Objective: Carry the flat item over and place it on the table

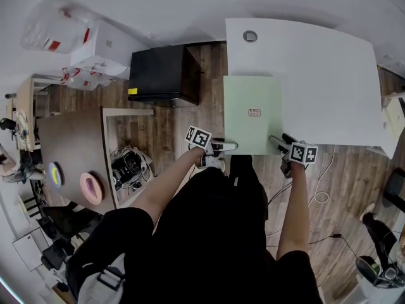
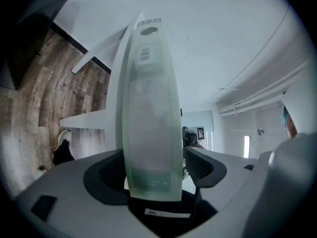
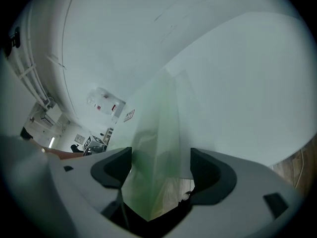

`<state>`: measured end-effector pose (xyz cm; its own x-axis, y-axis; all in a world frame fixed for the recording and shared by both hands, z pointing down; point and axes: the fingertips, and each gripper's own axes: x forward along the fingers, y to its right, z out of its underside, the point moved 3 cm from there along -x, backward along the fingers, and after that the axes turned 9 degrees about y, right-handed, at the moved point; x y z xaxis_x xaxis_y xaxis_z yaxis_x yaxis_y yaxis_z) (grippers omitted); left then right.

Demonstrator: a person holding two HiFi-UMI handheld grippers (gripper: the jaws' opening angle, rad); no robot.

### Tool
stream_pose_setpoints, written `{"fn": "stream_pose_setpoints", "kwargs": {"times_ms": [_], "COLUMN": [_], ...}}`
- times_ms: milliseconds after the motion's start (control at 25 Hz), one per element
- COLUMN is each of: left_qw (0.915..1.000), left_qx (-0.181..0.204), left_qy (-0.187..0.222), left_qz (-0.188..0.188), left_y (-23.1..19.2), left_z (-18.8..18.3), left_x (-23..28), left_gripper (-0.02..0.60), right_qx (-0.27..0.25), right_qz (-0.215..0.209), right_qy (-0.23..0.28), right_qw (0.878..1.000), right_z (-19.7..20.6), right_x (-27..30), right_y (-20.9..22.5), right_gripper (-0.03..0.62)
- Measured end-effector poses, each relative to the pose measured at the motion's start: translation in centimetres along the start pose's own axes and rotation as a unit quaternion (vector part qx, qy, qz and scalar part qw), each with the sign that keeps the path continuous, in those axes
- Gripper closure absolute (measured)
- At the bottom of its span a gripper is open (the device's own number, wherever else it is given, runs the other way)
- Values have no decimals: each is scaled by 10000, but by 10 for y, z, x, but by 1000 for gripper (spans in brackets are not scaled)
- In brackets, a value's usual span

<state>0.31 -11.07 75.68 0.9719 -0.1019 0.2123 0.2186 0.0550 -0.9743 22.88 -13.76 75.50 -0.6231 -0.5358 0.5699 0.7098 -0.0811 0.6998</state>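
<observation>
1. The left gripper (image 1: 223,145) is at the near left corner of the white surface (image 1: 316,75). Its jaws are spread, with the corner of the green sheet (image 1: 252,87) between them. In the left gripper view a gap shows between the sheet and the ribbed pad (image 2: 200,165), so nothing is pinched.
2. The right gripper (image 1: 278,143) is further right along the surface's near edge, at the sheet's other near corner. Its jaws are also spread around the sheet. In the right gripper view a sliver of white shows between the sheet and one pad (image 3: 205,170).
3. The sheet is a thin, pale mint-green rectangle, longer than it is wide. Up close it is slightly see-through. A small label (image 1: 254,112) with red print sits a little past its middle, toward the near edge.
4. The sheet lies flat on the left part of the surface. Its long left edge runs along the surface's left edge and its short near edge reaches the surface's near edge.
5. A round hole (image 1: 250,36) sits in the far left corner of the surface, beyond the sheet.
6. A black cabinet (image 1: 161,73) stands on the wood floor (image 1: 171,128), just left of the surface.
</observation>
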Motion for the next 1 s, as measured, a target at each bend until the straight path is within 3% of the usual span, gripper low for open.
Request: {"fn": "stream_pose_setpoints", "kwargs": {"times_ms": [320, 560, 760, 1000], "left_qw": [9977, 9958, 9920, 9888], "left_qx": [323, 461, 731, 856], "left_qy": [-157, 45, -284, 430], "left_qz": [-566, -786, -991, -1147], "left_y": [-1, -2, 2, 3], "left_z": [15, 11, 16, 6], "left_x": [-7, -10, -5, -23], "left_gripper": [235, 235, 235, 221], "right_qx": [56, -102, 31, -449], "right_qz": [64, 190, 359, 461], "right_qy": [351, 639, 970, 1197], "right_qw": [9993, 9977, 9946, 9907], "right_z": [3, 9, 8, 7], "right_x": [-4, -3, -14, -34], "right_y": [-4, -1, -5, -23], "right_gripper": [235, 234, 235, 235]}}
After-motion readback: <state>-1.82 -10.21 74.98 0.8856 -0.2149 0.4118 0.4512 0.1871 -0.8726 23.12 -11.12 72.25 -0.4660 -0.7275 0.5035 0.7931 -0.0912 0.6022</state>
